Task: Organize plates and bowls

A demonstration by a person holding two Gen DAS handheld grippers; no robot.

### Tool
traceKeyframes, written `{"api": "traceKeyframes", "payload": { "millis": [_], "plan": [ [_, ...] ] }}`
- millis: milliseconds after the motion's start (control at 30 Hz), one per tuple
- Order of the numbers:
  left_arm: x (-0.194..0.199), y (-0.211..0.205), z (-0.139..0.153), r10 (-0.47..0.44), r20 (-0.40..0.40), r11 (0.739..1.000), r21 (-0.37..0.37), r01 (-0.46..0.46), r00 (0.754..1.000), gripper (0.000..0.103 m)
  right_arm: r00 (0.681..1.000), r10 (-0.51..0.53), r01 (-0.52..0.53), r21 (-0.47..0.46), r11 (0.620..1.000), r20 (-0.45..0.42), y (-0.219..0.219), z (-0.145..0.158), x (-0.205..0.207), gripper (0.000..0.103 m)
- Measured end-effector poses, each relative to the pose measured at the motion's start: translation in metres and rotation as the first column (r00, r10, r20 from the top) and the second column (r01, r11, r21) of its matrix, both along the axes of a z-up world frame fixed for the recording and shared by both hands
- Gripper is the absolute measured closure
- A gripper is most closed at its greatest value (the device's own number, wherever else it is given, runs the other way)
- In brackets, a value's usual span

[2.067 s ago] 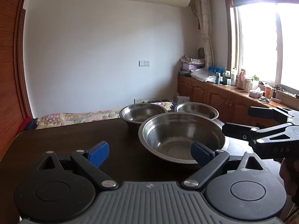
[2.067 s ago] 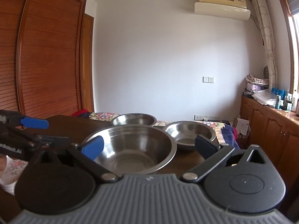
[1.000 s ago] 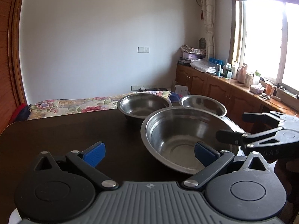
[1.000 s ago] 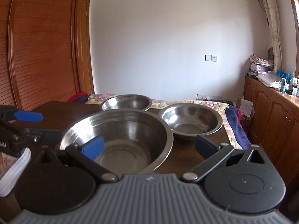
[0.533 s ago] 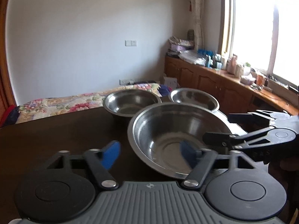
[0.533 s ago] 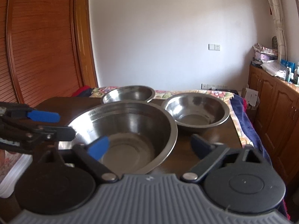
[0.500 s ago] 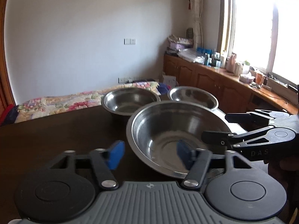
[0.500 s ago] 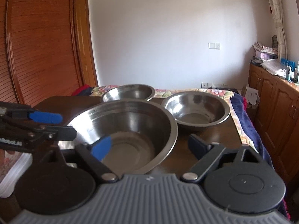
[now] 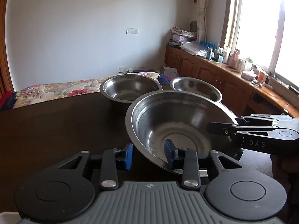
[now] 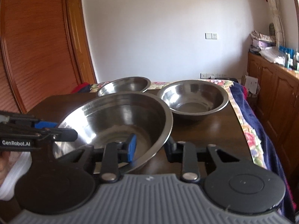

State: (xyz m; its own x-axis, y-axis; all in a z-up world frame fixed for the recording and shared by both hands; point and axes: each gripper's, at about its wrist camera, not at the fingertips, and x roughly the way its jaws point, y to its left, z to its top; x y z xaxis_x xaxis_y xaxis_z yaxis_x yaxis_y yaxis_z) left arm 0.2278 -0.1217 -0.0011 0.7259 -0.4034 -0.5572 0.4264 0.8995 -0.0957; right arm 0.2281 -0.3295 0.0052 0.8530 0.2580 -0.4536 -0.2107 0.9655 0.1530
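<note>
A large steel bowl (image 9: 179, 123) (image 10: 119, 119) sits nearest on the dark table (image 9: 56, 123). My left gripper (image 9: 149, 154) is shut on its near-left rim, one blue pad outside the wall and one inside. From the opposite side my right gripper (image 10: 150, 147) is shut on the near-right rim, its left pad inside the bowl. Each gripper shows in the other's view, the right gripper (image 9: 220, 127) and the left gripper (image 10: 65, 129). Behind stand a medium bowl (image 9: 130, 89) (image 10: 123, 85) and a smaller bowl (image 9: 194, 91) (image 10: 194, 97), both upright.
A white plate edge (image 10: 13, 169) lies at the table's near-left corner under the left gripper. A bed with a floral cover (image 9: 56, 91) lies beyond the table. Wooden cabinets (image 9: 214, 72) run along the right wall, a wooden wardrobe (image 10: 37, 46) along the left.
Both grippers came down and forward to the large bowl. Their jaws, wide open a second ago, have closed in on its rim from opposite sides.
</note>
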Motion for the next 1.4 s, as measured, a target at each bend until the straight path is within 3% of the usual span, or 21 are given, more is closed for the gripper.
{"api": "traceKeyframes", "payload": {
  "millis": [433, 867, 1400],
  "plan": [
    [-0.041, 0.008, 0.018, -0.011, 0.075, 0.999, -0.035, 0.014, 0.997, 0.04, 0.998, -0.009, 0.007, 0.03, 1.0, 0.056, -0.002, 0.011, -0.032, 0.071],
    [-0.094, 0.021, 0.012, -0.004, 0.108, 0.999, -0.042, 0.008, 0.994, 0.04, 0.997, 0.003, -0.004, 0.02, 1.0, 0.076, 0.006, 0.007, -0.068, 0.071],
    [-0.125, 0.017, -0.001, 0.018, 0.116, 1.0, -0.027, -0.015, 0.993, 0.04, 0.995, 0.021, -0.024, 0.034, 0.999, 0.094, 0.006, -0.001, -0.096, 0.073]
  ]
}}
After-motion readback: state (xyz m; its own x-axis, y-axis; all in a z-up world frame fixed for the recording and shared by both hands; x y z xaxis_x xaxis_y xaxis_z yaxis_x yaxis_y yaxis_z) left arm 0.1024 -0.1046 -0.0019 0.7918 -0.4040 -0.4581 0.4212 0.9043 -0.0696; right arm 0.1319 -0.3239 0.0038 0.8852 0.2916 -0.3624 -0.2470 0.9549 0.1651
